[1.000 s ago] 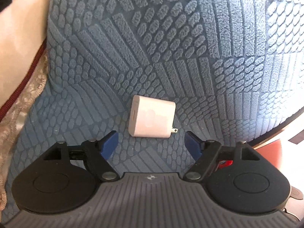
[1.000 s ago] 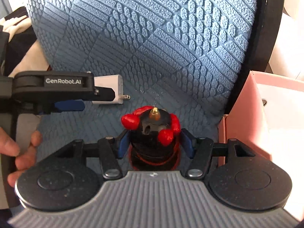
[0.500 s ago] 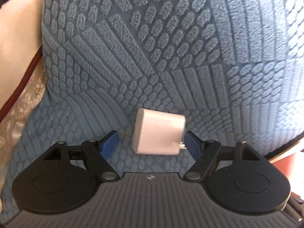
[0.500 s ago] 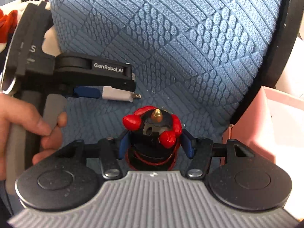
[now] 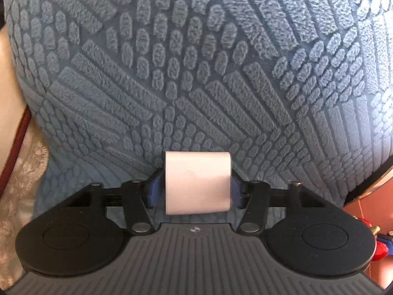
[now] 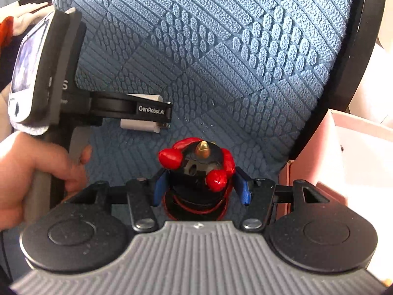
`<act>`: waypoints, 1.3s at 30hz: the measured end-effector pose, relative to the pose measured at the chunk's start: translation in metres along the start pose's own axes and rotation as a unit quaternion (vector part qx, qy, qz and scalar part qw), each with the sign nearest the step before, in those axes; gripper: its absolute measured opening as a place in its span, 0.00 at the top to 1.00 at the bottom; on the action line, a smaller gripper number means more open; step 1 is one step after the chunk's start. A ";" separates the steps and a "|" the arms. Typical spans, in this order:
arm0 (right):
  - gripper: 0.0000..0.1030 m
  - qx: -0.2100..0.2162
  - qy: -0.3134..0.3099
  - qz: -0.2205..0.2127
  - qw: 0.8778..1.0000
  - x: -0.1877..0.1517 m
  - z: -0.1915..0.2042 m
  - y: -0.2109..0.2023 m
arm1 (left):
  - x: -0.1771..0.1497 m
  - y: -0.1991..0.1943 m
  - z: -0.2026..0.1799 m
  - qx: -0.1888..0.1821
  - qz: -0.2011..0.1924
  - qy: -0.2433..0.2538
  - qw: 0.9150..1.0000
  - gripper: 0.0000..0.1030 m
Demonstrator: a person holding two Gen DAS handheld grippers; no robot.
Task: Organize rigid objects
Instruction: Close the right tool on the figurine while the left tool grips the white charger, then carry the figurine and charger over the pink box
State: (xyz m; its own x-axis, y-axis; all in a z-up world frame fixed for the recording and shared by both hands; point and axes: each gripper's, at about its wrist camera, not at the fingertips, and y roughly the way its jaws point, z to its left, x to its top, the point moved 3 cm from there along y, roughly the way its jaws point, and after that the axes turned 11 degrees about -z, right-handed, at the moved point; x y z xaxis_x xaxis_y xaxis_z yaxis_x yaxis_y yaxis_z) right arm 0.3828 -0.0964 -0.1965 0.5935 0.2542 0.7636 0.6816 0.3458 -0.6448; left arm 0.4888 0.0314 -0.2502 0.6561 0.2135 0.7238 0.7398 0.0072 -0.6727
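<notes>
A white plug-in charger point(image 5: 197, 184) sits between the blue pads of my left gripper point(image 5: 195, 188), whose jaws are closing and touch both its sides, just over the blue textured cushion point(image 5: 196, 73). In the right wrist view the same charger point(image 6: 141, 125) shows under the left gripper point(image 6: 157, 120), its metal prongs poking out to the right. My right gripper point(image 6: 199, 188) is shut on a black toy figure with red knobs and a brass tip point(image 6: 196, 162), held above the cushion's near edge. The toy's red edge point(image 5: 375, 245) peeks into the left wrist view.
A pink open box point(image 6: 343, 152) stands right of the cushion, past its black round rim point(image 6: 356, 73). A person's hand point(image 6: 36, 169) holds the left gripper's handle. Cream lace cloth with a red cord point(image 5: 17, 147) lies left of the cushion.
My left gripper moved forward and down over the charger and its jaws closed in around it. The right gripper stayed put with the toy.
</notes>
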 end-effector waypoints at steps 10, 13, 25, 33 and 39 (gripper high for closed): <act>0.42 0.005 -0.003 -0.008 1.000 -0.003 0.004 -0.014 | 0.011 -0.022 0.018 -0.027 -0.001 -0.047 0.999 0.42; 0.42 0.006 -0.001 -0.012 1.000 -0.005 0.009 -0.020 | 0.005 -0.040 0.026 -0.037 0.004 -0.054 0.998 0.42; 0.42 0.012 0.007 -0.031 0.999 -0.016 0.026 -0.059 | -0.048 -0.149 0.022 -0.057 0.001 -0.046 0.997 0.42; 0.42 0.008 0.019 -0.044 0.999 -0.036 0.027 -0.100 | -0.070 -0.189 0.049 -0.074 0.005 -0.069 0.995 0.42; 0.42 -0.013 0.026 -0.070 0.997 -0.047 0.026 -0.136 | -0.086 -0.219 0.049 -0.085 0.003 -0.080 0.993 0.42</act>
State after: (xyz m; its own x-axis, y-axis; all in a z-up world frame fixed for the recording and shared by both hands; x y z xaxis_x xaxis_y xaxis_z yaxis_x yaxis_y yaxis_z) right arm 0.2510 -0.1323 -0.1442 0.5127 0.1581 0.8439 0.7696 0.3510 -0.5333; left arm 0.2636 0.0596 -0.1727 0.6384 0.3652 0.6775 0.7595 -0.1564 -0.6314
